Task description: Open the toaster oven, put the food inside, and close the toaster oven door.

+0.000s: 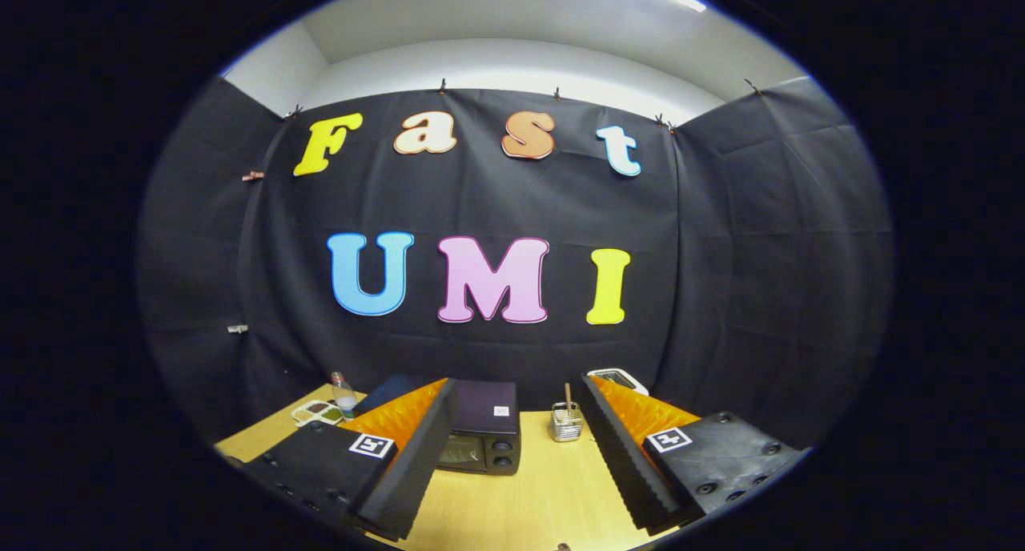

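A small dark toaster oven stands on the wooden table, beyond my fingers and partly hidden behind the left one. Its door looks closed, with two knobs on its right side. My gripper is held high above the table, open, with nothing between its fingers. A divided tray with food lies to the far left of the oven, near a small bottle.
A wire basket holding a stick stands right of the oven, between my fingers. A white flat device lies at the back right behind the right finger. A dark blue object sits behind the left finger. Black cloth walls enclose the table.
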`<state>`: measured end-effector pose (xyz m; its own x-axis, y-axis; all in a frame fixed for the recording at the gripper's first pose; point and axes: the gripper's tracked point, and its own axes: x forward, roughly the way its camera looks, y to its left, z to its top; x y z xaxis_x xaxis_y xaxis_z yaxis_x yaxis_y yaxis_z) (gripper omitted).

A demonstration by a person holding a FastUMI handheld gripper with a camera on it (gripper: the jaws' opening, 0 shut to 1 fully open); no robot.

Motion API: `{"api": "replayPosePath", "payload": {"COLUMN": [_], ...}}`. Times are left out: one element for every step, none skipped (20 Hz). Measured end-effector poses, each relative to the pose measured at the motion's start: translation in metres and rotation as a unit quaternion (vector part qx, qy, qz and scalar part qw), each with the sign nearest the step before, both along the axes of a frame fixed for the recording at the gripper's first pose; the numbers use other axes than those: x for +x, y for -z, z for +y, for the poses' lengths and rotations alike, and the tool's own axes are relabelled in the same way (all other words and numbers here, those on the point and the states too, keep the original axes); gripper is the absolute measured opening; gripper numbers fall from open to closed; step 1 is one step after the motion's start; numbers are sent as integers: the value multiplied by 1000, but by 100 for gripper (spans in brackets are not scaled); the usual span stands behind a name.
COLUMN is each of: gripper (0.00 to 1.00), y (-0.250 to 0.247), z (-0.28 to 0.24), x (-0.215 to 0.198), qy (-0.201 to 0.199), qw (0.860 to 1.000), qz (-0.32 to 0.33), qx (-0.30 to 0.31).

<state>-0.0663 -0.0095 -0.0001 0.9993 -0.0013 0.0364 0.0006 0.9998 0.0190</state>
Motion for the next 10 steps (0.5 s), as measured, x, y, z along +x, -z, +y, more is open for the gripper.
{"api": "replayPosePath", "payload": {"gripper": [98,98,98,98,98,98,98,98,98,98], "y": [-2,-4,-5,-9,-14,-15,-14,-12,-8,-9], "z": [4,8,4,-4,-9,-11,-10,-10,-12,-13], "x": [-1,-3,-4,-6,-5,-5,-4,-6,-5,-5], "qy": [-8,-17,-18,-12,-9,-8,-9,-11,-11,-11], "qw": [1000,999,999,999,999,999,999,999,999,999], "qz": [-2,-1,0,-4,-8,-11,-9,-6,-2,2], "qx": [13,28,37,38,41,45,47,47,44,40]}}
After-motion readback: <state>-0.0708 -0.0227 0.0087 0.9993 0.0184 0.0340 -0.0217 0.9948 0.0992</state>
